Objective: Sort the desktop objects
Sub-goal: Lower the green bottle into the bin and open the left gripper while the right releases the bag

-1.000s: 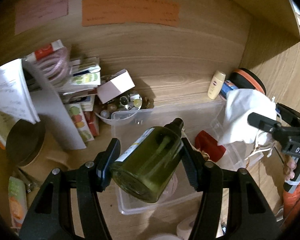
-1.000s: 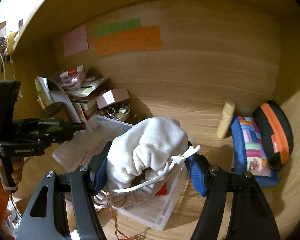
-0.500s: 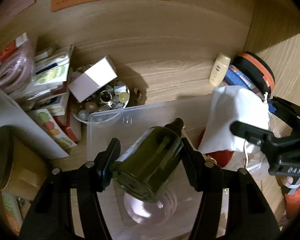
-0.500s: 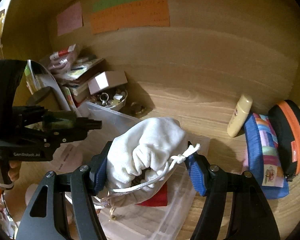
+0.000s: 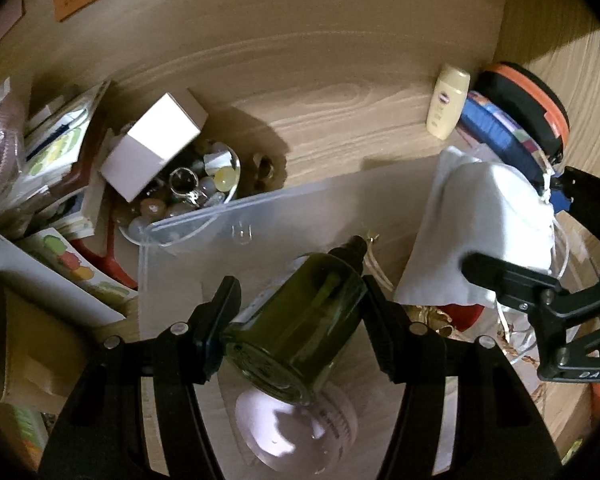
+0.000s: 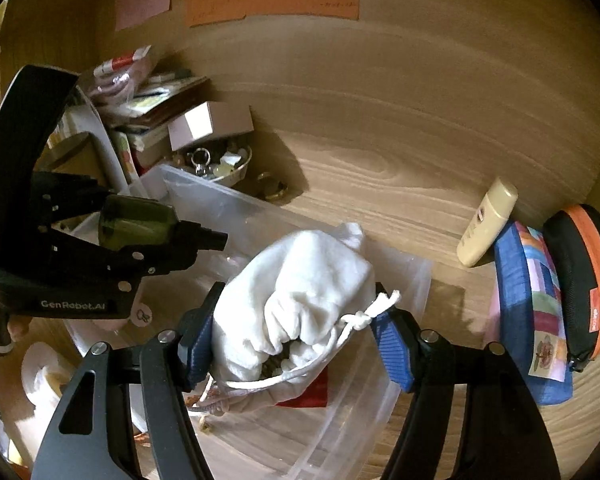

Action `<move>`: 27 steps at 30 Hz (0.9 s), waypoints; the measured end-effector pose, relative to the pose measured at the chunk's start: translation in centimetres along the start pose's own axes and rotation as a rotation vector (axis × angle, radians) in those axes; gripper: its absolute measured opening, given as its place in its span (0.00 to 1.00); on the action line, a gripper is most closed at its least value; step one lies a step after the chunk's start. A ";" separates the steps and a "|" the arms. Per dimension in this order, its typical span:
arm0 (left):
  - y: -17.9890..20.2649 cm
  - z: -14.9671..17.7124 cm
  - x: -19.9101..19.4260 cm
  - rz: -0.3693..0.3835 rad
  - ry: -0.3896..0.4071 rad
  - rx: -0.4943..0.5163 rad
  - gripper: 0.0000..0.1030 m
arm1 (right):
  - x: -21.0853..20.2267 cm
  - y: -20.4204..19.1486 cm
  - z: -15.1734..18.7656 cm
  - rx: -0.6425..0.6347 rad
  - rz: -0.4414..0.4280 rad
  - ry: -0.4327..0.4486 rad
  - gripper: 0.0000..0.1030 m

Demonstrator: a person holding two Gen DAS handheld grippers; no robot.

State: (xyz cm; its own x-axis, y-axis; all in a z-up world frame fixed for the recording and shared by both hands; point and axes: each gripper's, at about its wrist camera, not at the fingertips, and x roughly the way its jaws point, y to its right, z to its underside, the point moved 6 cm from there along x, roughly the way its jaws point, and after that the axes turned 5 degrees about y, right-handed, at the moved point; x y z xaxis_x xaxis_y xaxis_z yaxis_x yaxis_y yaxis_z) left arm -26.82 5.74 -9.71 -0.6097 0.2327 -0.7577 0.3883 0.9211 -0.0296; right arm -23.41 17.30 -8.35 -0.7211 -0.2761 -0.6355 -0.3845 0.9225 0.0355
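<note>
Right, left wrist cam first: my left gripper [image 5: 300,320] has both fingers clamped on the sides of a dark green bottle [image 5: 296,328], pump end pointing to 12 o'clock, base toward the lens. It hangs over a clear plastic bin [image 5: 220,220], w/ a round pale lid-like thing [image 5: 300,428] under it at 6 o'clock inside the bin. At 10 o'clock, just outside the bin rim, sits a bowl of trinkets [image 5: 188,188] w/ a small white box [image 5: 156,144] resting on it. At 2 o'clock a cream tube [image 5: 448,104] leans on the back wall beside an orange-rimmed black case [image 5: 540,104]. At 3 o'clock I see the right gripper [image 5: 548,304] w/ a white drawstring pouch [image 5: 472,232].

Right wrist cam: my right gripper [image 6: 296,332] is shut on the white drawstring pouch [image 6: 300,292], blue pads pressing both sides, cord knot at the right pad. Pouch hangs above the clear plastic bin [image 6: 416,280], a red item [image 6: 308,396] below it. At 9 o'clock the left gripper [image 6: 112,248] holds the dark green bottle [image 6: 136,224]. At 3 o'clock: cream tube [image 6: 488,220], a patchwork pouch [image 6: 532,308], the orange-rimmed black case [image 6: 584,280].
</note>
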 end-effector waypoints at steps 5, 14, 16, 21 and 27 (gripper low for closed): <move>0.5 0.1 0.4 -0.007 -0.019 0.022 0.58 | 0.3 0.0 0.3 -0.003 0.003 -0.010 0.64; 0.4 0.4 0.7 -0.021 -0.056 0.036 0.58 | 0.6 -0.3 0.4 -0.019 0.010 -0.022 0.66; 0.5 0.5 0.8 -0.026 -0.064 0.044 0.58 | 0.6 -0.3 0.4 -0.016 0.011 -0.022 0.66; 0.5 0.5 1.0 -0.032 -0.073 0.046 0.59 | 0.6 -0.3 0.2 -0.013 0.015 -0.020 0.66; 0.4 0.4 0.7 -0.068 -0.053 0.040 0.73 | 0.2 -0.3 0.2 -0.015 0.027 0.006 0.78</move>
State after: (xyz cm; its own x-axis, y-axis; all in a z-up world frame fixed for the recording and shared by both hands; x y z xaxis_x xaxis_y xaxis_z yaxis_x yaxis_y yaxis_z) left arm -26.80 6.12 -10.48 -0.5986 0.1525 -0.7864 0.3753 0.9207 -0.1072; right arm -23.31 17.03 -8.60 -0.7350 -0.2526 -0.6292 -0.3733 0.9255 0.0646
